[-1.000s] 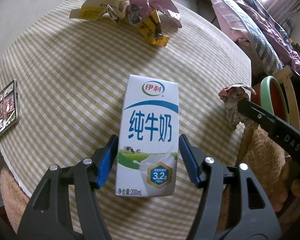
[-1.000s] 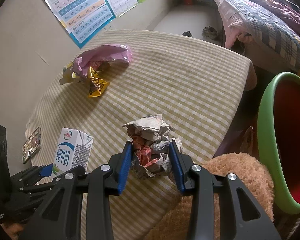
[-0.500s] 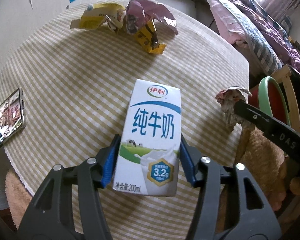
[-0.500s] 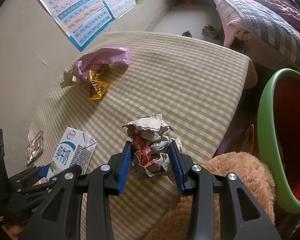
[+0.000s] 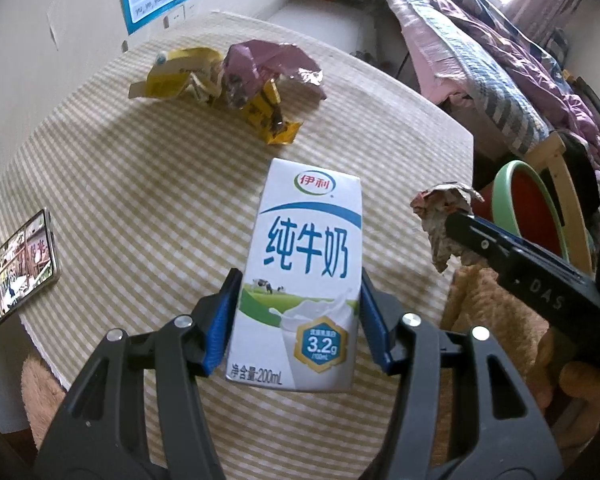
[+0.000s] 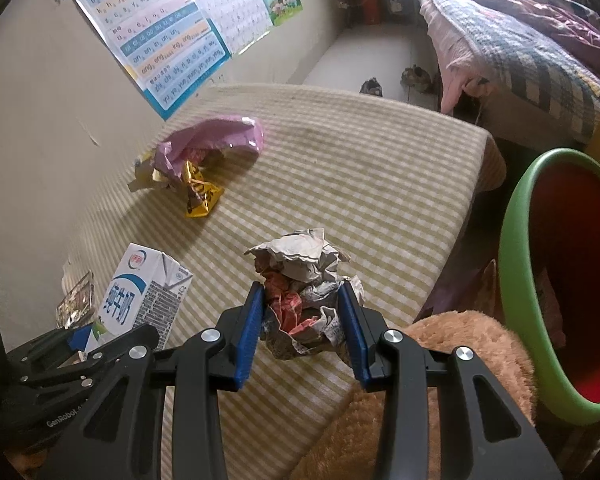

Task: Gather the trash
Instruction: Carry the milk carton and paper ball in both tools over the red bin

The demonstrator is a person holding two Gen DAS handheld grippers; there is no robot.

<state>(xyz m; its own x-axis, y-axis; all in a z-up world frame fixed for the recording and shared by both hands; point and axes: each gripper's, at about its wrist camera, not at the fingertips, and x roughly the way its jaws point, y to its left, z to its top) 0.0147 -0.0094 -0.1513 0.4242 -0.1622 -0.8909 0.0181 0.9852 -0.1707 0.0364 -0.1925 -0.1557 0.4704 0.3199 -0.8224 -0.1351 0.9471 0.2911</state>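
At the far left edge of the bench (image 5: 111, 184), which wears a checked cloth, we see a phone (image 5: 19, 266) lying flat with its screen lit. Farther back, near the wall, a heap of wrappers (image 5: 235, 88) sits on the cloth: yellow packets with a crumpled pink bag (image 6: 215, 140) over them.

Near the middle, our left gripper (image 5: 297, 320) has its blue fingers (image 5: 223, 320) clenched on both sides of a milk carton (image 5: 306, 264), low on its body. The carton stands upright between them, its printed front facing the left camera; whether its base touches the cloth we cannot tell.

To the right, our right gripper (image 6: 304, 316) has its fingers (image 6: 251, 320) clamped on a paper wad (image 6: 304, 276), grey newsprint with red patches, near the right edge of the bench. The wad bulges above and below the pads.

Just beyond that edge is a tan fuzzy cushion (image 6: 452, 340), and right of it a bin (image 6: 516, 288) with a green rim and red inside. A bed (image 6: 520, 48) with a plaid quilt lies at the far right.
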